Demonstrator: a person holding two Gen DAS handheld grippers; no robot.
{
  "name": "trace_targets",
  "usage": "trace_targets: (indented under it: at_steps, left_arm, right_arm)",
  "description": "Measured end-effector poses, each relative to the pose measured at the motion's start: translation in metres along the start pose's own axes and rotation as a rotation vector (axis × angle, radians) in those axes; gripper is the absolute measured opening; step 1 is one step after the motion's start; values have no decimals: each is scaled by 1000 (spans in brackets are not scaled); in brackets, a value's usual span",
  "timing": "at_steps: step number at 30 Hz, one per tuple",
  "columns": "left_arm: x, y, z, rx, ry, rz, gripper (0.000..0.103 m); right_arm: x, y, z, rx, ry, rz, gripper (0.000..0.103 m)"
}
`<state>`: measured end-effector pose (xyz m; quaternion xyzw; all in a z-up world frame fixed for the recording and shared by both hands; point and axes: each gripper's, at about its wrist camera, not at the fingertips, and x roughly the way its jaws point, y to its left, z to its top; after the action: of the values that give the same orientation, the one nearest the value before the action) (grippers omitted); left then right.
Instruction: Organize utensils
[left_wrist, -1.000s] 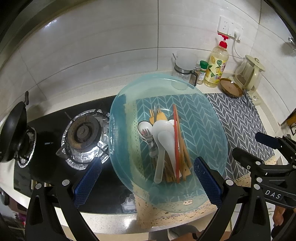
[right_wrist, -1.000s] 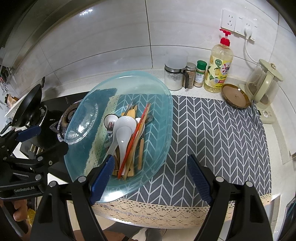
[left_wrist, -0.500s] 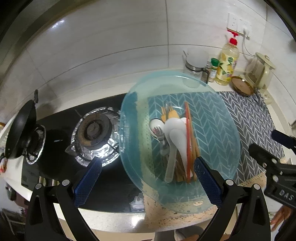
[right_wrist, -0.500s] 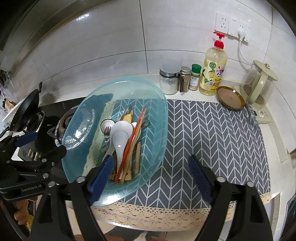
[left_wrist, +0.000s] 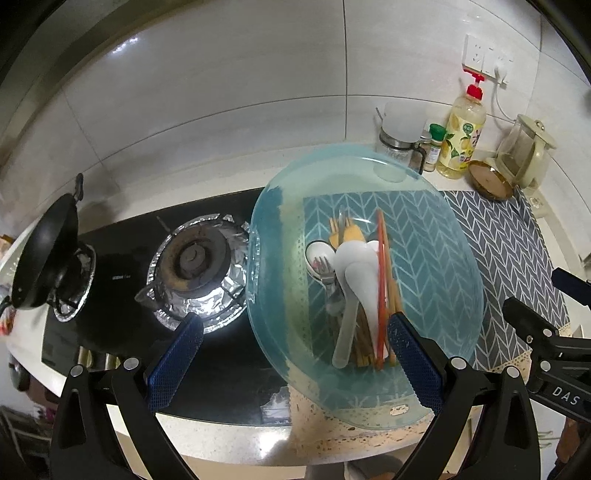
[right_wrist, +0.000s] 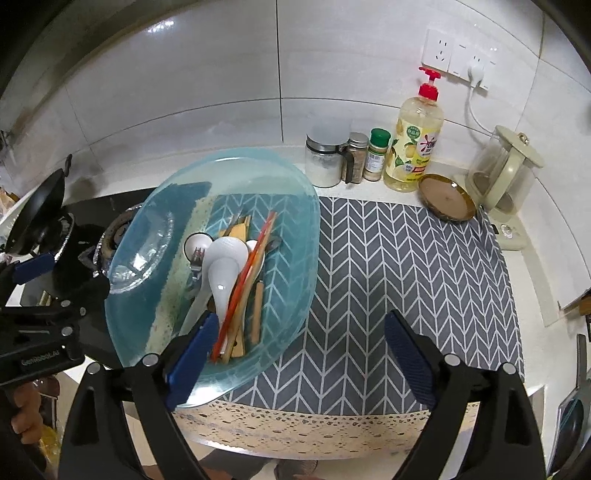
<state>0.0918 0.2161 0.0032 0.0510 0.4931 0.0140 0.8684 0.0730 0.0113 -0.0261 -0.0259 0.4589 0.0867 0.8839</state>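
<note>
A translucent blue oval tray (left_wrist: 443, 258) (right_wrist: 295, 236) lies half on the grey chevron mat (right_wrist: 406, 277) and half over the stove. It holds a heap of utensils: white ceramic spoons (left_wrist: 358, 273) (right_wrist: 221, 266), orange chopsticks (left_wrist: 380, 280) (right_wrist: 247, 273), wooden sticks and a metal fork (left_wrist: 325, 273). My left gripper (left_wrist: 291, 350) is open above the tray's near left rim. My right gripper (right_wrist: 299, 350) hovers over the tray's near right edge and the mat, its jaws opening with nothing pressed between them. Each gripper also shows at the edge of the other's view.
A foil-lined gas burner (left_wrist: 195, 266) and a black wok (left_wrist: 44, 254) sit to the left. Along the back wall stand a jar (right_wrist: 323, 162), spice bottles, a soap bottle (right_wrist: 413, 147), a brown lid (right_wrist: 447, 197) and a glass kettle (right_wrist: 506, 177). The counter's front edge is close below.
The right gripper's fingers have spread wider. The left gripper has turned slightly leftward, so the tray sits further right in its view. The utensils have not moved.
</note>
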Motion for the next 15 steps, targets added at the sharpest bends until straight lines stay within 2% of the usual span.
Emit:
trace_targets:
  at_steps: [3,6,15]
  left_arm:
    - [-1,0,0,-5,-1,1,99]
    - [-2,-1,0,-8,-1,13,99]
    - [-3,5,1,-37,-1,5,99]
  right_arm:
    - [0,-1,0,7,11,9,88]
    - [4,-2,1,27,61,13,88]
    - [1,-1,-1,23,48,25,88]
